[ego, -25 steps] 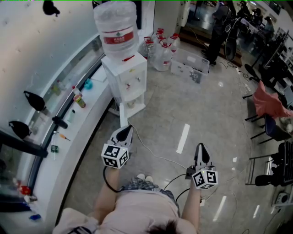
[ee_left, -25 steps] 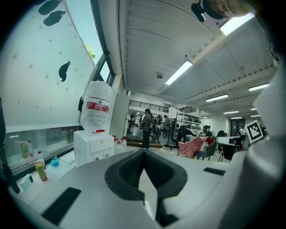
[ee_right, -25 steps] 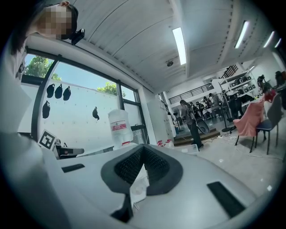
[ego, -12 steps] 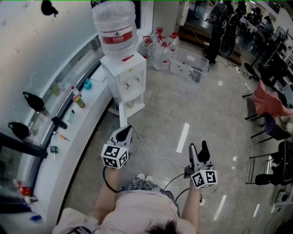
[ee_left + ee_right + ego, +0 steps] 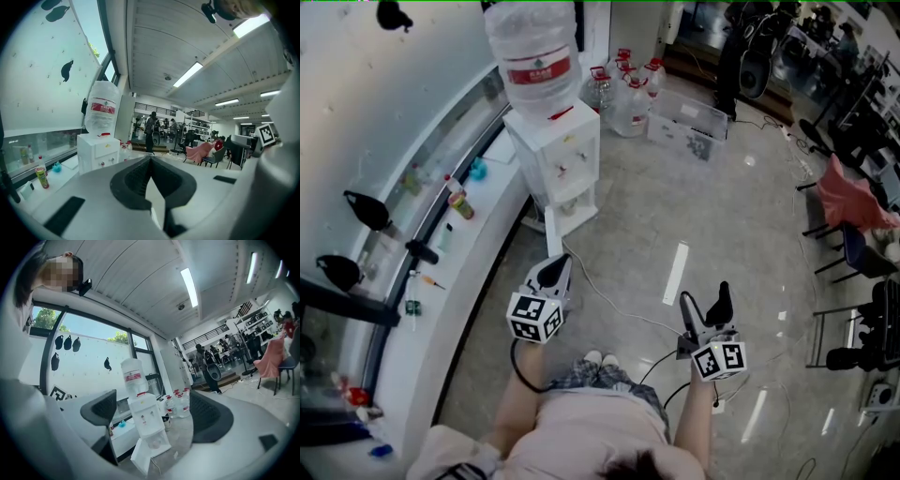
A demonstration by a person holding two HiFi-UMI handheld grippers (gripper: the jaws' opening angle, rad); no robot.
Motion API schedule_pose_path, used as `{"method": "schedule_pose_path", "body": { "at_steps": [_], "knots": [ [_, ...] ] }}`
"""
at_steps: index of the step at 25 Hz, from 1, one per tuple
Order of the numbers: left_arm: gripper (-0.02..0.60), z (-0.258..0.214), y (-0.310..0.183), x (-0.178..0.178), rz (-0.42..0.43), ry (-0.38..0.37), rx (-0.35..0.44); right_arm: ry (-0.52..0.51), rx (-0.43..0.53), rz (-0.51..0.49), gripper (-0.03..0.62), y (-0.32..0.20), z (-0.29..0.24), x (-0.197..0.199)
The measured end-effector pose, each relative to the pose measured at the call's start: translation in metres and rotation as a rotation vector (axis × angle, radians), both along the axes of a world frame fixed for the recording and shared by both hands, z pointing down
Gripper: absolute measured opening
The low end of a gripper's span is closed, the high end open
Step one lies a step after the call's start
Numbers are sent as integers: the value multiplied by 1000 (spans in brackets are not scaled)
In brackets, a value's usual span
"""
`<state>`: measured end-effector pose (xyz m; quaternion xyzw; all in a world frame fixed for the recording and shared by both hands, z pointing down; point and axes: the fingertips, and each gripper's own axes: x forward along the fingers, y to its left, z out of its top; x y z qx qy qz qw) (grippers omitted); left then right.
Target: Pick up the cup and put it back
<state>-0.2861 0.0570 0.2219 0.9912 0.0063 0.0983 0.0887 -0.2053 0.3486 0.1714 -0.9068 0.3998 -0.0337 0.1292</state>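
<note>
A white water dispenser with a big bottle on top stands ahead by the window ledge; it also shows in the left gripper view and the right gripper view. A pale round thing sits in its lower niche; I cannot tell if it is the cup. My left gripper is held at waist height with its jaws together and empty. My right gripper hangs over the floor, its jaws opening with nothing between them.
A white window ledge with small bottles runs along the left. Several water jugs and a clear box stand behind the dispenser. A cable crosses the floor. Chairs and a pink cloth are at the right.
The right gripper's jaws have gone from shut to wide apart. The left gripper has stayed shut in the same place.
</note>
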Motion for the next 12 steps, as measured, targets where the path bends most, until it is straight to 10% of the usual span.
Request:
{"method": "schedule_pose_path", "body": {
  "at_steps": [12],
  "knots": [
    [25,12,-29,-6,10,-6,-10,-2,-8,-15,486,-39,8,-2]
  ]
}}
